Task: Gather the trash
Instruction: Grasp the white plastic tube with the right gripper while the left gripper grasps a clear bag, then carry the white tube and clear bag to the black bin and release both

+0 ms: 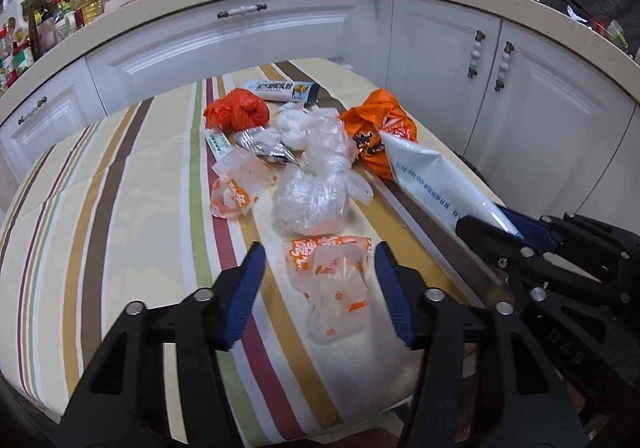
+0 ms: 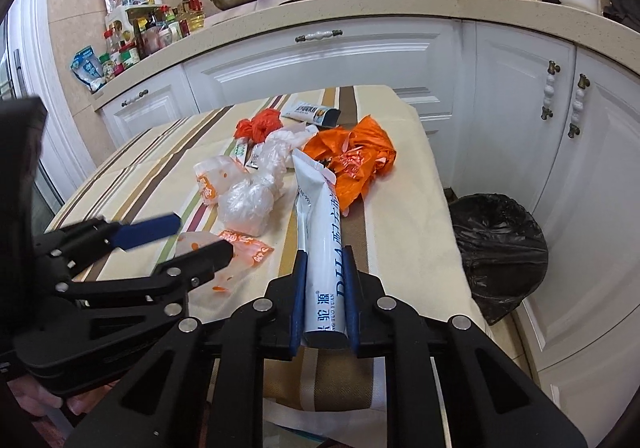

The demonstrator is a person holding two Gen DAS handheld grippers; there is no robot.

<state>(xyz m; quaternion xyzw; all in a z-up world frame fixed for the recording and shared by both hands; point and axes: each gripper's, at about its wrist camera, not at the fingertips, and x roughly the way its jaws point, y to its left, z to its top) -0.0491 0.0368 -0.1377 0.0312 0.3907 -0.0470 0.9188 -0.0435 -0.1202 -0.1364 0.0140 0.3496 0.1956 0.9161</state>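
Trash lies on a striped tablecloth [image 1: 120, 215]. My left gripper [image 1: 320, 260] is open, its jaws on either side of a clear wrapper with orange print [image 1: 332, 280]; it also shows in the right wrist view [image 2: 188, 236]. My right gripper [image 2: 323, 260] is shut on a long white tube-shaped packet [image 2: 320, 232], which lies along the table; both show in the left wrist view, gripper [image 1: 500, 224] and packet [image 1: 432, 183]. Further back lie a knotted clear bag [image 1: 312, 195], a red bag [image 1: 236, 109] and an orange bag [image 1: 380, 127].
A bin lined with a black bag [image 2: 500, 244] stands on the floor right of the table. A small white tube [image 1: 280, 87] and a foil wrapper [image 1: 264, 147] lie at the far end. White cabinets [image 1: 440, 59] and a counter with pans and bottles are behind.
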